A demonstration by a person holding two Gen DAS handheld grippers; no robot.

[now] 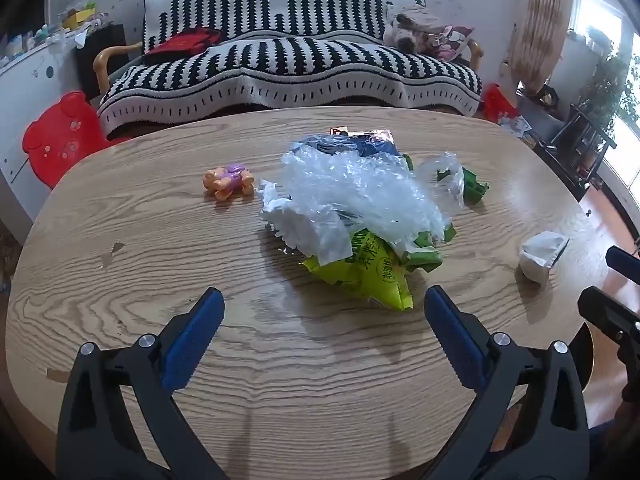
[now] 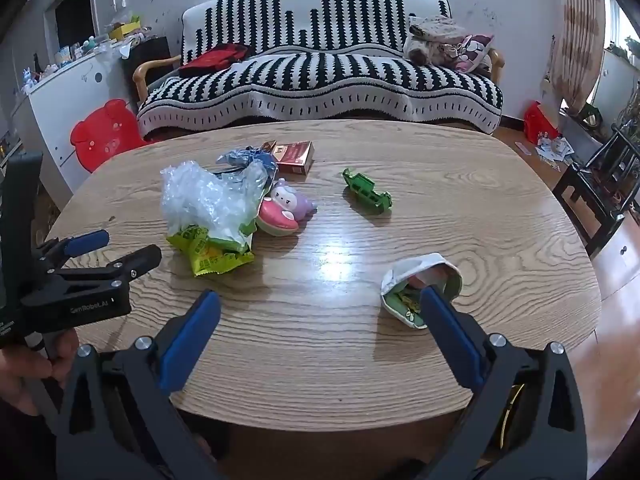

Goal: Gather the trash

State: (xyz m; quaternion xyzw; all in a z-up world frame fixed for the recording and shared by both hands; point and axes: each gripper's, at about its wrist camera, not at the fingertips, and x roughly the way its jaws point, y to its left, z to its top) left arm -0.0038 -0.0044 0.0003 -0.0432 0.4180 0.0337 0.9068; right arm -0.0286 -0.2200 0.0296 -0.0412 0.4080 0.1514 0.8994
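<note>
1. Nothing collected yet: both the left gripper [image 1: 320, 304] and the right gripper [image 2: 320, 304] hover wide, empty.
2. Plastic wrap [image 1: 360, 192] and green wrapper [image 1: 372, 276] lie mid-table [image 1: 160, 240]; crumpled cup [image 2: 420, 280] sits near right.

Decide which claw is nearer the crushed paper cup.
Right. The right claw has the crushed paper cup at one finger; the left claw faces the wrapper pile.

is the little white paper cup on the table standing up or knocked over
Knocked over. The paper cup lies on its side on the table, crumpled, its mouth facing the right-wrist camera.
</note>
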